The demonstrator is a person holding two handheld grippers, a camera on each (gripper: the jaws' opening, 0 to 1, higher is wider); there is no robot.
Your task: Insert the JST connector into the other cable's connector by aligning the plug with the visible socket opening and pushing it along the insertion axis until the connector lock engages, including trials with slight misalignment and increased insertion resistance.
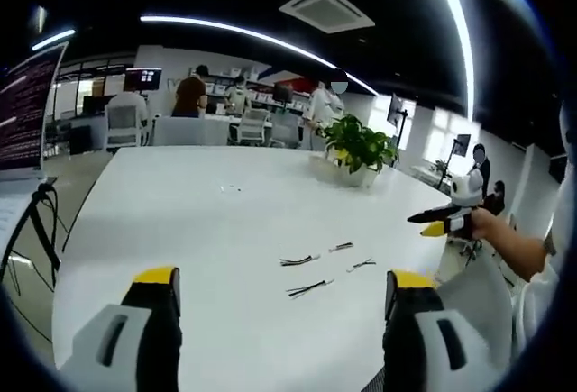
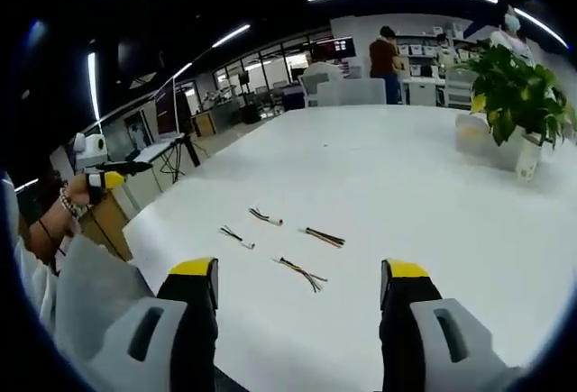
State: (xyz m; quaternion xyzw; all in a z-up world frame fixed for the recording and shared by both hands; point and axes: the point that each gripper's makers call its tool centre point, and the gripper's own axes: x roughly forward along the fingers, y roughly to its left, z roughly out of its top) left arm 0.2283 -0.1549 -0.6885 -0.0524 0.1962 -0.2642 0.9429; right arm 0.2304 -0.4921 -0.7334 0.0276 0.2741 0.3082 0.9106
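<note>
Four short cable pieces lie loose on the big white table [image 1: 180, 221], which takes up most of both views. At the far side of the table stands the one container in sight, a white pot [image 2: 491, 144] holding a leafy green plant [image 2: 518, 90]; nothing else is in it. Nearer the person, the cables sit in a small cluster, apart from one another: in the right gripper view, one cable [image 2: 304, 273] is closest to the jaws, another [image 2: 325, 237] is just beyond it, and two more [image 2: 265, 217] [image 2: 236, 237] lie to the left. Which of them carry the plug and the socket is too small to tell.

The left gripper [image 1: 279, 288] hangs above the table edge with its jaws spread wide and nothing between them; the right gripper [image 2: 302, 279] is likewise wide open and empty, held above the cables.

No cable is picked up yet, so the step in hand looks like the first grasp. It would likely go best if each gripper took a cable just behind its connector housing, so the plug stays stiff, faces the socket opening squarely and can be pushed straight without the wires buckling.
</note>
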